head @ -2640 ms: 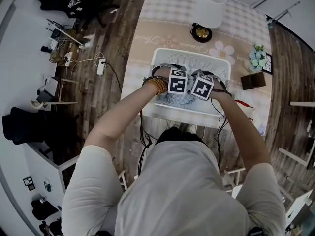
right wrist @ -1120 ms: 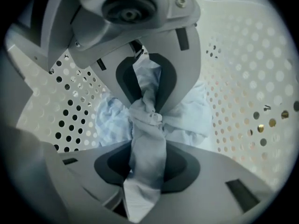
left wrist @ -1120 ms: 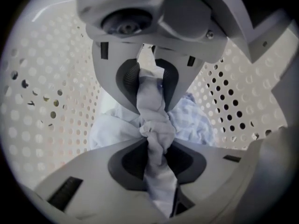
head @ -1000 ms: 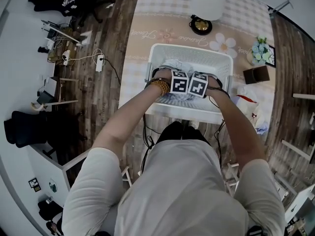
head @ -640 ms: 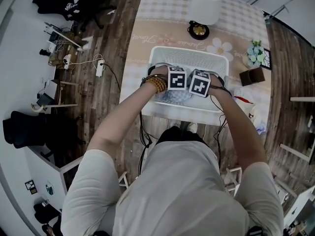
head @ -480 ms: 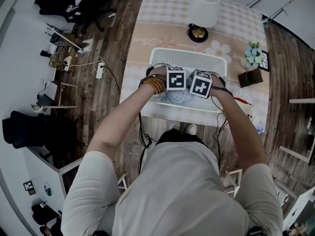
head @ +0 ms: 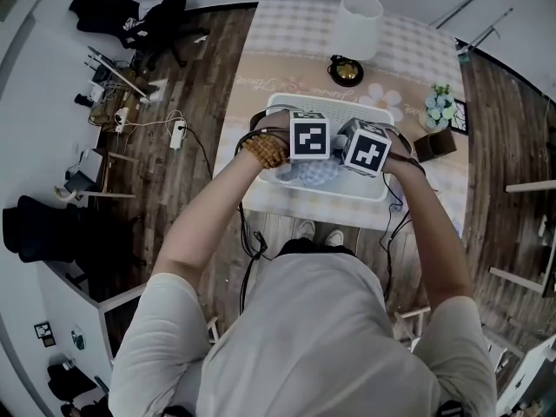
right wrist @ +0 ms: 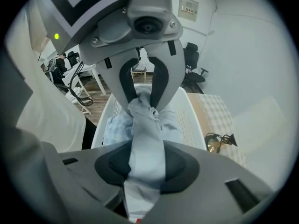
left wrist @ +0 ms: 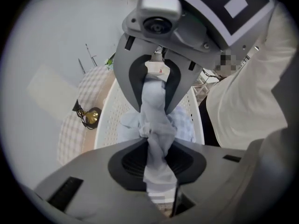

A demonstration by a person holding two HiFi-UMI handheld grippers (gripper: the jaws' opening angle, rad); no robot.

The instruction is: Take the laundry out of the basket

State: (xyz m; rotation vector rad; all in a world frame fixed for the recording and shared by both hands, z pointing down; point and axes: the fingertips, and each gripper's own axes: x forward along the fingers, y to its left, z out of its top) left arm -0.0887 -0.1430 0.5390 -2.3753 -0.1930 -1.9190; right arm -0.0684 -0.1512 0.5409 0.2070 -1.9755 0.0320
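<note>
A white plastic laundry basket stands on the table in front of me, with pale blue laundry in it. Both grippers hang side by side above it. In the head view the left gripper and right gripper show mostly as marker cubes that hide their jaws. In the left gripper view the left gripper is shut on a bunched pale blue-grey garment, which hangs toward the basket. The right gripper is shut on another fold of the same light garment over the basket.
A white-shaded lamp with a gold base stands behind the basket. A small flower pot and a brown box sit at the right. On the wood floor at the left are cables and a black office chair.
Both grippers have risen together from inside the basket, pulling the pale garment up with them. Their marker cubes now look larger and nearer the camera.
</note>
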